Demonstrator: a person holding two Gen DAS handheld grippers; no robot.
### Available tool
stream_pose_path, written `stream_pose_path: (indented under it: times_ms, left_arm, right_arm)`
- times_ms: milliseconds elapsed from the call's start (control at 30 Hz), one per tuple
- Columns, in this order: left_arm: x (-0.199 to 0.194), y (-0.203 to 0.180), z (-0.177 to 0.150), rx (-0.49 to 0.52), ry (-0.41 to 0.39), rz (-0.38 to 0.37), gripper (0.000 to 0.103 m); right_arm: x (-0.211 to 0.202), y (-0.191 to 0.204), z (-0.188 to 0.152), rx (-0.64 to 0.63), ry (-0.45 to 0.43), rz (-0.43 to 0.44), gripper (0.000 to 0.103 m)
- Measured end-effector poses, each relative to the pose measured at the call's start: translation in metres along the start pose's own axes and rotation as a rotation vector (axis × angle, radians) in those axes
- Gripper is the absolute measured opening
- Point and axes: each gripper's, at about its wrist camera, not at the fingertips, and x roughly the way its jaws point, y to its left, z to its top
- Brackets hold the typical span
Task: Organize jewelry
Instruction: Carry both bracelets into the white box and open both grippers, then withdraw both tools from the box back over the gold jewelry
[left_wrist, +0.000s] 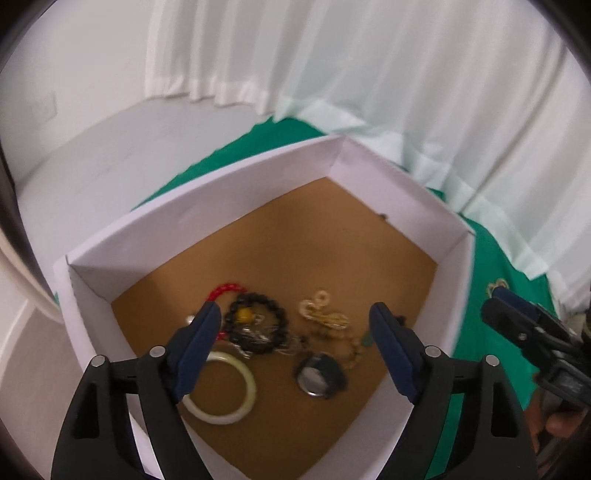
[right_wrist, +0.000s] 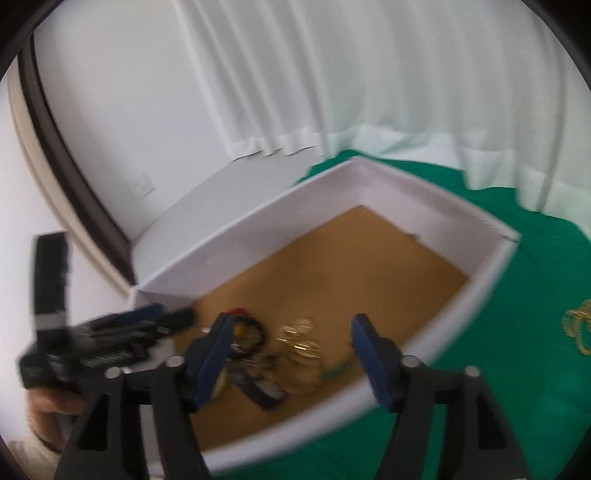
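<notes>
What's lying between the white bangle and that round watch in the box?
Only bare brown box floor separates the bangle and watch, seen in the left wrist view.

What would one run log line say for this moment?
left claw: open, above box | right claw: open, empty | in box: white bangle, black bead bracelet, watch | gold piece on green cloth

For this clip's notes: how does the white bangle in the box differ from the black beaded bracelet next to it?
The white bangle is one smooth, solid pale ring; the black beaded bracelet is a string of dark round beads with a single yellow one. The bangle looks the wider loop and lies nearer the left tool; the bracelet lies farther in, tangled with other pieces. Both lie flat on the brown floor of the white box.
</notes>
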Motion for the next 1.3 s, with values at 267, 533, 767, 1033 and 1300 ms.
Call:
stream_pose_path:
  times_ms: [267, 533, 767, 1033, 1300]
  left_arm:
    - [-0.037, -0.086, -0.036, 0.157, -0.054, -0.114, 0.093]
    - [-0.018, -0.177, -0.083, 0.315, 0.021, -0.218, 0.096]
    - [0.015, -0.226, -0.110, 0.381, 0.096, -0.235, 0.096]
    - [0.047, -0.261, -0.122, 0.455, 0.120, -0.199, 0.096]
    - [0.093, -0.299, -0.107, 0.498, 0.123, -0.187, 0.096]
  right_arm:
    - [-0.048, -0.090, -0.074, 0.013, -0.019, -0.272, 0.076]
    - [-0.087, -0.199, -0.160, 0.137, 0.014, -0.526, 0.076]
    - [-0.116, -0.261, -0.194, 0.218, 0.009, -0.666, 0.076]
    - [-0.133, -0.290, -0.221, 0.292, 0.004, -0.676, 0.076]
    - [-0.134, -0.300, -0.225, 0.353, 0.008, -0.647, 0.076]
